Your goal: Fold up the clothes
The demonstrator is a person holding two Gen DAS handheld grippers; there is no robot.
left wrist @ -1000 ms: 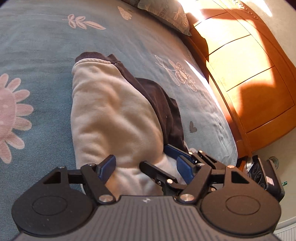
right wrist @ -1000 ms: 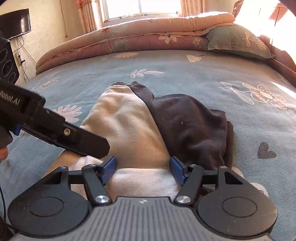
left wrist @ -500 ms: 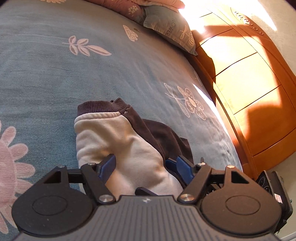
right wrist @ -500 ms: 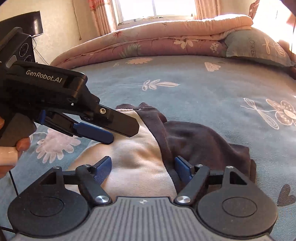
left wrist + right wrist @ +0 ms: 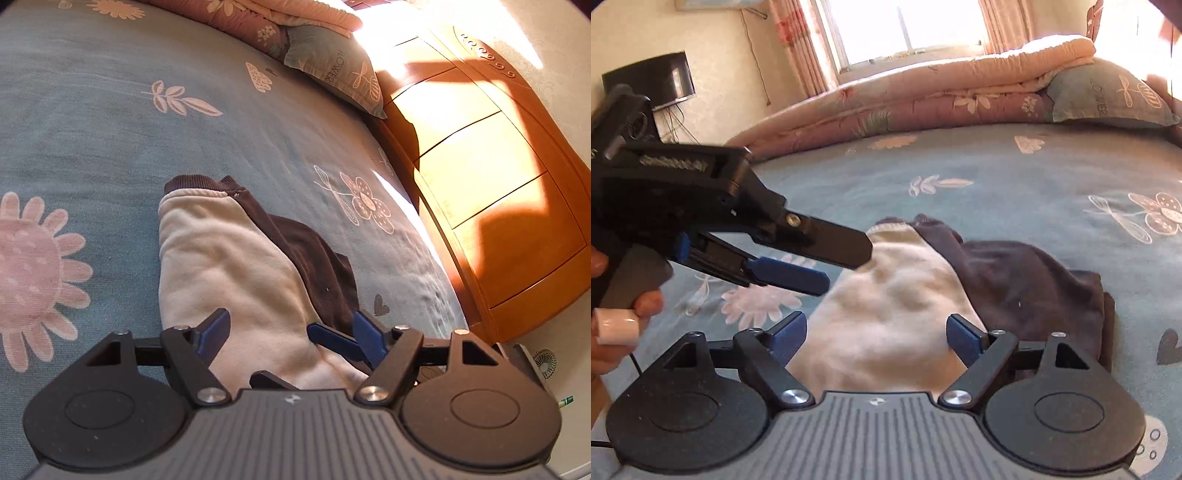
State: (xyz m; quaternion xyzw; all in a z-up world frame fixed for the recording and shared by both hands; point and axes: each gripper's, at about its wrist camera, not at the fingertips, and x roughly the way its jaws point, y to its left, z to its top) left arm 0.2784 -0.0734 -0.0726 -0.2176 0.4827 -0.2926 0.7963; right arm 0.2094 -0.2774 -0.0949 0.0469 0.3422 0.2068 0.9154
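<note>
Hidden and cut-off parts

The near end of the folded garment (image 5: 886, 332) is covered by the right gripper (image 5: 875, 334) body. The hand (image 5: 613, 321) on the left gripper (image 5: 838, 262) is cut by the frame edge.

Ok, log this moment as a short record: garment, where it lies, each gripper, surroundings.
garment: cream and brown sweatshirt, folded into a long bundle
lies on: blue flowered bedsheet
left gripper: open, above the sweatshirt's near end, holding nothing
right gripper: open, over the cream part, holding nothing
hand: grips the left gripper's handle
far side: rolled quilt and pillow
beside bed: wooden headboard
</note>
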